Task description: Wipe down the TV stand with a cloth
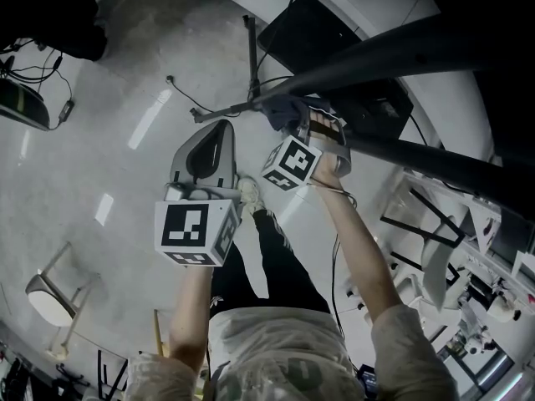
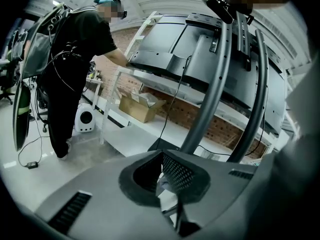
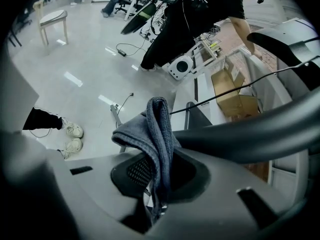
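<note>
Poking from the right gripper (image 3: 156,180), clamped cloth (image 3: 150,129) sits beside TV stand (image 3: 250,130).

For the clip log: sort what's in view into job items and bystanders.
Job: grey cloth, pinched in the right gripper's jaws; dark tube of the TV stand.
Lying about: cardboard box; white chair; floor cable; second person.

Grey floor (image 1: 117,65) bears the TV stand (image 1: 251,61), loose cables (image 1: 182,93) and a stool (image 1: 47,301).
</note>
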A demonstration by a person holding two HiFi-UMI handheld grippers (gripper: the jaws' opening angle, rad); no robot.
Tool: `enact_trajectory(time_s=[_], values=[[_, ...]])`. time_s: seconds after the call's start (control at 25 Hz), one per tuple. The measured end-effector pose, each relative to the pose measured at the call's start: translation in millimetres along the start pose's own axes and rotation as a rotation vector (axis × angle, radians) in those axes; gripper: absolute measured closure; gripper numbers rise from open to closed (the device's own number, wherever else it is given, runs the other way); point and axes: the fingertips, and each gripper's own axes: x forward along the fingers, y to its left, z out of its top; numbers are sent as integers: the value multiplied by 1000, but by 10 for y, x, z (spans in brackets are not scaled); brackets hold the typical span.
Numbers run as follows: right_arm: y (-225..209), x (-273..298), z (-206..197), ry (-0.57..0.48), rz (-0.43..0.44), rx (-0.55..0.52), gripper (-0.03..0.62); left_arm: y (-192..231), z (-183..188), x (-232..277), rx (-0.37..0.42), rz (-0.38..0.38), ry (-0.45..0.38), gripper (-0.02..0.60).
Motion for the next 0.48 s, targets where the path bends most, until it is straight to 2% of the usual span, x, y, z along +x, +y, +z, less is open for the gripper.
enact_trajectory(time_s=[0.24, 0.36, 0.48], values=[[-15, -249, 101, -21, -6, 41, 531, -18, 164, -93, 12, 5, -35, 565], [-72, -542, 296, -90, 14, 130, 531, -72, 379, -186, 30, 6, -69, 565], [-433, -905, 590, -185, -11, 243, 531, -137, 718, -297, 36, 20, -126, 565]])
